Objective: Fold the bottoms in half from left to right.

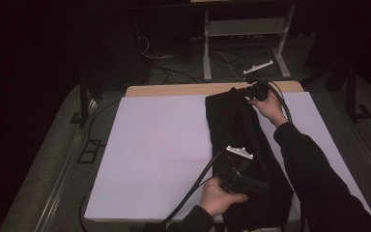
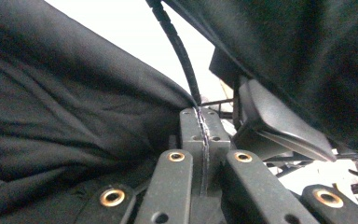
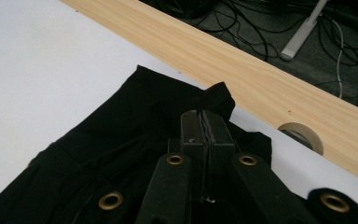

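White sheet (image 1: 159, 145) covers the table; a strip of bare wood (image 1: 174, 90) shows along the far edge. The whole left half of the sheet is open room for you. On the right, a narrower bare band lies between the black garment (image 1: 236, 130) and the right edge.

The garment sits right of centre, folded into a long strip. Its long axis runs near to far, leaning slightly left at the far end, with the near end at the table's near edge.

Your right gripper (image 3: 206, 122) pinches a raised fold of cloth at the far end, jaws pressed together. Your left gripper (image 2: 204, 122), at the near end, has its jaws closed with cloth bunched against them.
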{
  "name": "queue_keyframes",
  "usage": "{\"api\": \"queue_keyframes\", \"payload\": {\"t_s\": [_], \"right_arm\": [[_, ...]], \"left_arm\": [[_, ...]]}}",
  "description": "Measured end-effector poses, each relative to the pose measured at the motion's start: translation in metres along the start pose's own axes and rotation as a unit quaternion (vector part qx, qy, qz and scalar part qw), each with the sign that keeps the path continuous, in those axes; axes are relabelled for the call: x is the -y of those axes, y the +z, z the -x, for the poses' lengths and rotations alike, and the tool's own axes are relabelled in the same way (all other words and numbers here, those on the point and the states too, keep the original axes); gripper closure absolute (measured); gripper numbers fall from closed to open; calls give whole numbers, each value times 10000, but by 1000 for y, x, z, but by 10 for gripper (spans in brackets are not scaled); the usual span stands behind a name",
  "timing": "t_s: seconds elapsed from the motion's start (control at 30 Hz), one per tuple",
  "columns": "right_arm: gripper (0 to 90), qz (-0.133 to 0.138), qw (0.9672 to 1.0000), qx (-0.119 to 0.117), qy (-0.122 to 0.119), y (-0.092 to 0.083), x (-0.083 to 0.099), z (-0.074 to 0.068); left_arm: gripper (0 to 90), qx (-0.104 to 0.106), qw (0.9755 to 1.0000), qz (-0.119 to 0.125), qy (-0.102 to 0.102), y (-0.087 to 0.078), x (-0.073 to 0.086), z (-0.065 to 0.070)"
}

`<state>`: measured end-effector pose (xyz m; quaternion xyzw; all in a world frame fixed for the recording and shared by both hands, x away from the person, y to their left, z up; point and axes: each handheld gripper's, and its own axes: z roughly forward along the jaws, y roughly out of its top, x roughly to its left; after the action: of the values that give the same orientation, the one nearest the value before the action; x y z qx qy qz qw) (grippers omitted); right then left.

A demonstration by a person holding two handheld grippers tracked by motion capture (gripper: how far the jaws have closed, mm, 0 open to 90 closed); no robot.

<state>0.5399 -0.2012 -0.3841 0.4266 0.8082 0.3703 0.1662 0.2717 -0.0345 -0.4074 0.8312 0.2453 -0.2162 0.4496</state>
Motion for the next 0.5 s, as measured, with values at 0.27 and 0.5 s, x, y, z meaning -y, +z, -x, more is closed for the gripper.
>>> {"api": "queue_keyframes", "payload": {"t_s": [0.27, 0.5], "right_arm": [[872, -31, 9999, 96, -65, 7, 4, 5], [871, -75, 9998, 193, -31, 8, 12, 18]], "left_arm": [[892, 121, 9994, 102, -295, 21, -9, -10], [892, 130, 9993, 43, -339, 37, -15, -10]]}}
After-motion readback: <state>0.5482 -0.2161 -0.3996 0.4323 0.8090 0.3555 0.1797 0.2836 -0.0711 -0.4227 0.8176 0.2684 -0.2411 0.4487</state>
